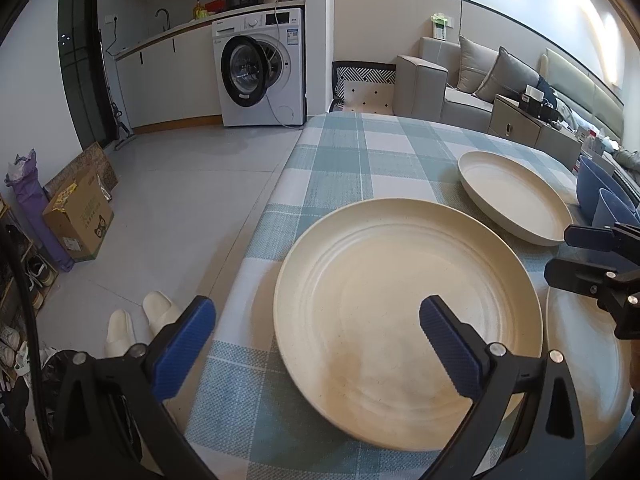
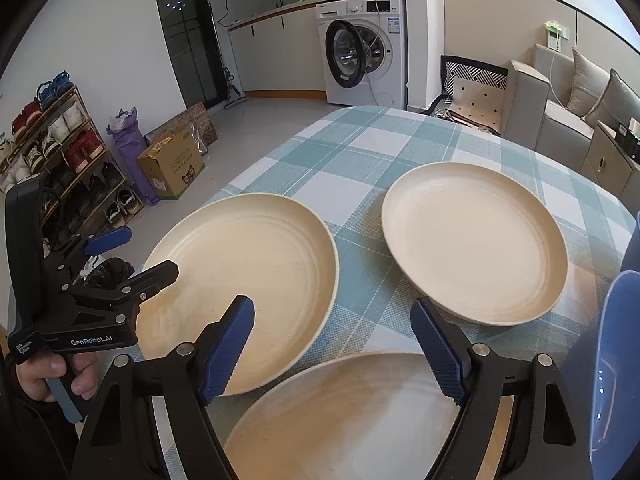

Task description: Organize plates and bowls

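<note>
Three cream plates lie apart on the checked tablecloth. The left plate (image 1: 404, 320) (image 2: 248, 284) sits near the table's left edge. My left gripper (image 1: 316, 340) is open and empty, hovering over that plate's near left rim; it also shows in the right wrist view (image 2: 132, 252). The far plate (image 1: 516, 196) (image 2: 476, 240) lies to the right. The near plate (image 2: 344, 420) (image 1: 588, 360) lies under my right gripper (image 2: 332, 344), which is open and empty; it also shows in the left wrist view (image 1: 568, 252). Blue bowls (image 1: 604, 196) (image 2: 616, 360) stand at the right.
The table (image 1: 340, 160) ends on the left above a tiled floor with white slippers (image 1: 140, 324). A cardboard box (image 2: 172, 164), shoe rack (image 2: 52, 152), washing machine (image 1: 260, 68) and sofa (image 1: 460, 76) stand beyond.
</note>
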